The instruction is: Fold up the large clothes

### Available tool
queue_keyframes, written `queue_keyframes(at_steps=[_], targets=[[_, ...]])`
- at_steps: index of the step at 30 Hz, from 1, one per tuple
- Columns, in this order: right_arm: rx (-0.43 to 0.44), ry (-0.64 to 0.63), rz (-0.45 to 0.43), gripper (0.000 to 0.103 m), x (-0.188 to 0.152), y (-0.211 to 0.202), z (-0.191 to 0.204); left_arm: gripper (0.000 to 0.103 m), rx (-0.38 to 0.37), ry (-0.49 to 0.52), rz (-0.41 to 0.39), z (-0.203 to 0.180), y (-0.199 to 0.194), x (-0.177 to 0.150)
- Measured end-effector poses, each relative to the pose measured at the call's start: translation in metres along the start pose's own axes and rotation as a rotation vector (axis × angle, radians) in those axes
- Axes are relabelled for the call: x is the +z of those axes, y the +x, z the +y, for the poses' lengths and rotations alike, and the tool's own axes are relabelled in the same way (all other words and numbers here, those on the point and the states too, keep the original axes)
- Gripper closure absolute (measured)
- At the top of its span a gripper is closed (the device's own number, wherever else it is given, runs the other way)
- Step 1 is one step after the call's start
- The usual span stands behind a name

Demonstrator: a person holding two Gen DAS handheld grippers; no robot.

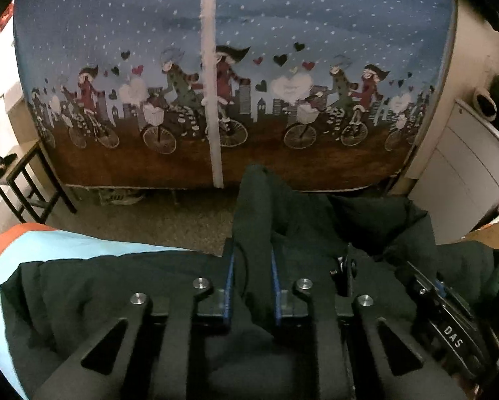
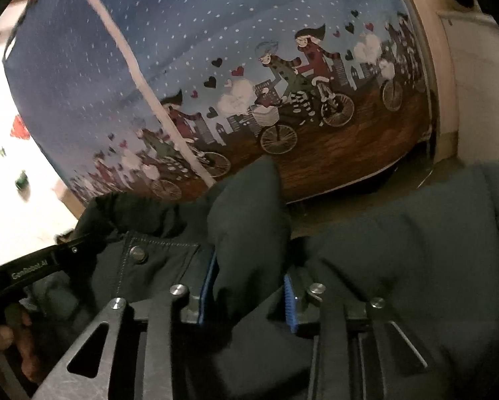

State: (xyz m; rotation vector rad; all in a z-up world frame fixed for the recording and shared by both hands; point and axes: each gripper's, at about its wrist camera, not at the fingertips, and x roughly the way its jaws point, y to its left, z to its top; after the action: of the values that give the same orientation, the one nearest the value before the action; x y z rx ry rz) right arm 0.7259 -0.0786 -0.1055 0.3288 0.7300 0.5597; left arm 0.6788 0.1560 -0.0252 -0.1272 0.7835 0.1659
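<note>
**Dark coat pinched at two points**

A dark padded coat [image 1: 316, 226] lay bunched over a light-blue surface [image 1: 83, 243] with an orange edge. The left gripper [image 1: 252, 260] had its jaws closed narrowly on a raised fold of it; the right gripper [image 2: 249, 266] clamped a thicker fold beside a snap-buttoned pocket flap [image 2: 156, 253]. Beyond hung a cloth printed with cyclists [image 1: 216, 100], a small black-framed table [image 1: 23, 180] to its left and white drawers [image 1: 466, 173] to its right.
</note>
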Motion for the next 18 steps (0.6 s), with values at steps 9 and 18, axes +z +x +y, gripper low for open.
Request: queue_keyframes(at_steps=[9,18], targets=[[0.063,-0.136,-0.053,0.077,0.028,-0.08,0.034,0.093,-0.072,0.041,-0.128,-0.012,-0.092,0.004],[0.121,-0.197,-0.111,0.079,0.006,-0.166,0.059,0.096,-0.168,0.049,-0.194,-0.016,-0.185,-0.029]])
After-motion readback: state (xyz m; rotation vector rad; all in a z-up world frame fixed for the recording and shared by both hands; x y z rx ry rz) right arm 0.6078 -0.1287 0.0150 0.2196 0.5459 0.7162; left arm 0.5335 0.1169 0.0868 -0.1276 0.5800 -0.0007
